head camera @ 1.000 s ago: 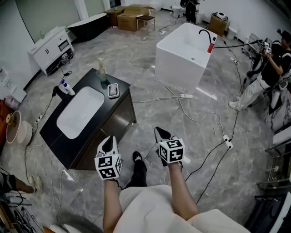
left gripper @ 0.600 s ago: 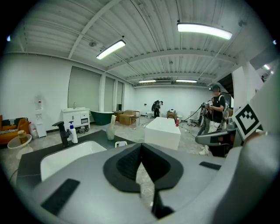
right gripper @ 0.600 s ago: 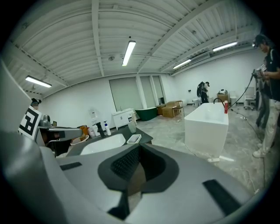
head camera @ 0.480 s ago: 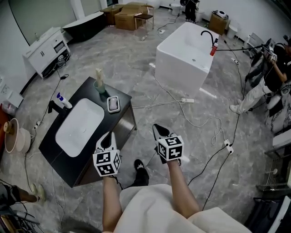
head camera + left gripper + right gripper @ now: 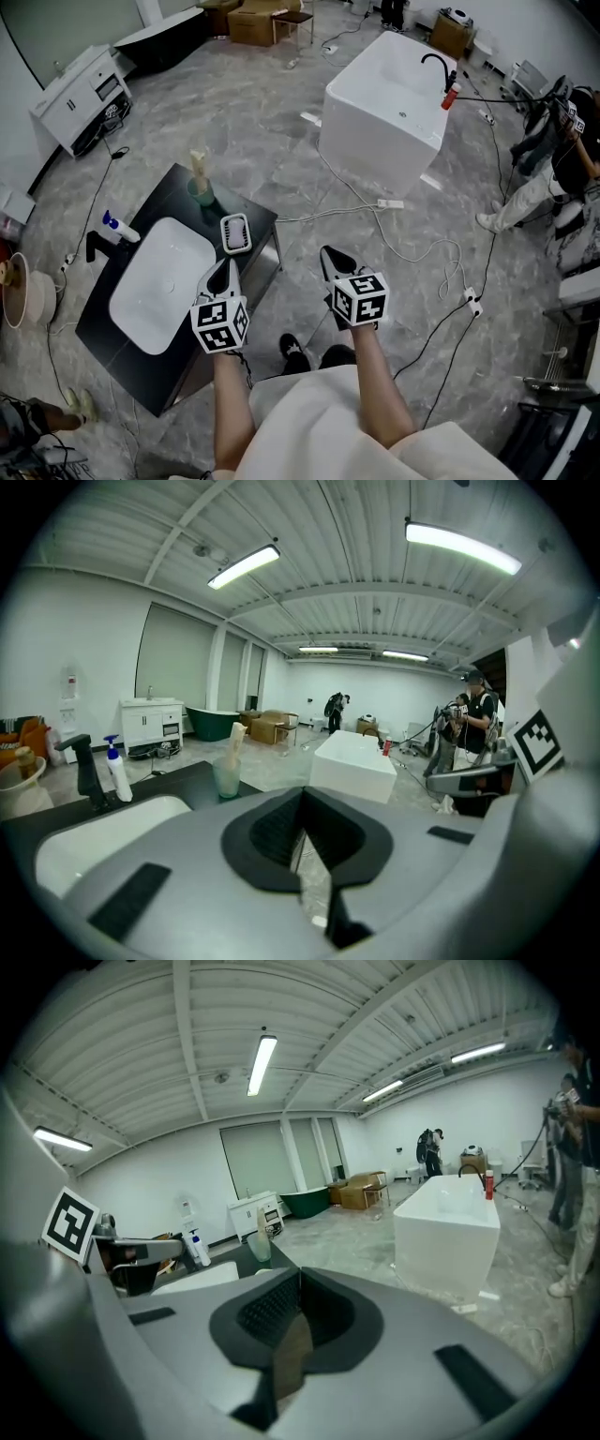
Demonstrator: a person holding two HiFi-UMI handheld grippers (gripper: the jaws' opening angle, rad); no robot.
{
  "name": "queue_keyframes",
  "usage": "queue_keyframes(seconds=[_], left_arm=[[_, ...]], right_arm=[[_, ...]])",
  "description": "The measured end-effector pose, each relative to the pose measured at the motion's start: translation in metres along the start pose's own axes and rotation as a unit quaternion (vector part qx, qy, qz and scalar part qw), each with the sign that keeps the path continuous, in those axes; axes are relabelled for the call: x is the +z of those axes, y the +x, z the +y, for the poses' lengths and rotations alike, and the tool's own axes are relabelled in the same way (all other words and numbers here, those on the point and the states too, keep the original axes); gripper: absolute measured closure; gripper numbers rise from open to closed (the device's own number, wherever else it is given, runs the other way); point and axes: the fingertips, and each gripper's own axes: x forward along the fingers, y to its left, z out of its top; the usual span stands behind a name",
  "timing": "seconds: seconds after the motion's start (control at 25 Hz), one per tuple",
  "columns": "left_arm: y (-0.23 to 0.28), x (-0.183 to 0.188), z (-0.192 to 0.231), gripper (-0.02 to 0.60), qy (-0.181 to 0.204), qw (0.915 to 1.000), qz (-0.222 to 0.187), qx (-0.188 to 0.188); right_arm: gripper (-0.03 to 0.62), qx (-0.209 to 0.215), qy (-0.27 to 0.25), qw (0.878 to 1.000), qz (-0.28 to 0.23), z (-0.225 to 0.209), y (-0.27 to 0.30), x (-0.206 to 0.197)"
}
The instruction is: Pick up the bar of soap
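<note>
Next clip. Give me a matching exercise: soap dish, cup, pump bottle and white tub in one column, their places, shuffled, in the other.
Things:
1. soap dish
2. cup
3. pump bottle
4. white tub

Places:
A. on the floor, well away from the counter
B. right beside the black tap
C. on the counter beside the basin, on the side away from the tap
D. at the counter's far corner, with a pale stick standing in it

Pairs: 1-C, 2-D, 3-B, 4-A
</note>
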Motion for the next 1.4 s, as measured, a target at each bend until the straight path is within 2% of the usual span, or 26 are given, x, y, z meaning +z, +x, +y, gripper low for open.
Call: queue_keyframes(seconds=[0.28, 0.48, 0.76, 1.0, 1.4], left_arm=[[0.033, -0.009, 0.013, 0.575, -0.011, 0.9998, 0.018, -0.006], [0.054, -0.003, 0.034, 0.575, -0.023, 0.9994, 0.02, 0.016], [0.083, 0.012, 0.05, 0.574, -0.039, 0.9978, 0.024, 0.048], [0.103, 0.005, 0.063, 0.575, -0.07, 0.9931, 0.032, 0.088], [0.117, -0.031, 0.06, 0.574, -0.11, 0.9828, 0.072, 0.13]], right_arm=[[0.588, 0.006, 0.004, 1.0, 0.02, -0.007, 0.038, -0.003], [0.588, 0.035, -0.007, 0.999, 0.033, -0.002, 0.077, 0.008], [0.588, 0.086, -0.026, 0.995, 0.038, 0.002, 0.133, 0.046], [0.588, 0.144, -0.064, 0.985, 0.068, 0.012, 0.172, 0.049], [0.588, 0.219, -0.077, 0.967, 0.107, 0.01, 0.209, 0.035]])
